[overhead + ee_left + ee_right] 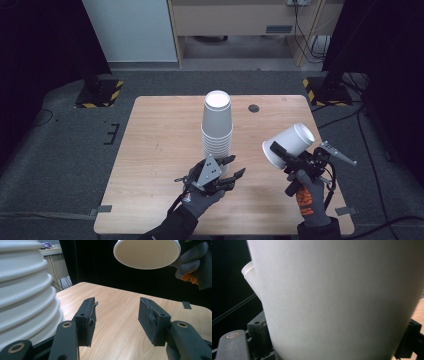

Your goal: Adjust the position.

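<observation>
So: table (pixel 150 150) carries the upside-down cup stack (pixel 217 125) mid-way back; my left gripper (pixel 235 167) sits at its base, jaws wide, empty. Right gripper (pixel 292 162) is clamped on a single cup (pixel 289 144), lifted and tilted — mid-transfer, probably. Next I'd guess: level it, drop it onto the stack.

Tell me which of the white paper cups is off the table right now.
The single paper cup clamped in the right claw, held tilted in the air at the table's right side. All the others sit nested upside down in the stack standing mid-table, beside the open left claw.
</observation>
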Tool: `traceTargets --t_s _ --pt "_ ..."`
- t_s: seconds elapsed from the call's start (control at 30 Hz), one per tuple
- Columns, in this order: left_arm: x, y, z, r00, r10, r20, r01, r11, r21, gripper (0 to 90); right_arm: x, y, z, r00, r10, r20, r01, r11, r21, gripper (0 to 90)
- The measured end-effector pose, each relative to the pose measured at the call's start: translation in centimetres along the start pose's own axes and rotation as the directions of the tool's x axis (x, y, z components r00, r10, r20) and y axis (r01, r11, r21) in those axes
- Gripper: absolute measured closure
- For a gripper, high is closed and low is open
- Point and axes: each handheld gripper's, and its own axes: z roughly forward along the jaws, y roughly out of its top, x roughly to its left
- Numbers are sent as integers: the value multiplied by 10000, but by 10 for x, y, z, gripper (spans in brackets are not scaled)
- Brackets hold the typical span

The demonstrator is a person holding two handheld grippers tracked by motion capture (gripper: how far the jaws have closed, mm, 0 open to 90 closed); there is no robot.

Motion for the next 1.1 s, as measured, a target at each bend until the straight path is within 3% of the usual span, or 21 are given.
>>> traceTargets --t_s 0.37,0.57,0.77,1.1 --pt "-7 5 33 9995 149 269 -141 9994 -321 490 -1 -1 0 10000 64 6 -64 10000 7 141" --pt "-6 8 47 9988 -223 425 248 9980 -588 490 -2 -1 1 9999 118 13 -118 9999 29 141" --pt "-3 15 54 9971 -596 475 641 9931 -987 491 -2 -2 1 9999 107 -3 -107 9999 76 141" --pt "0 30 66 9980 -447 457 509 9882 -1444 506 -1 -2 2 9995 260 -194 -258 9996 125 141"
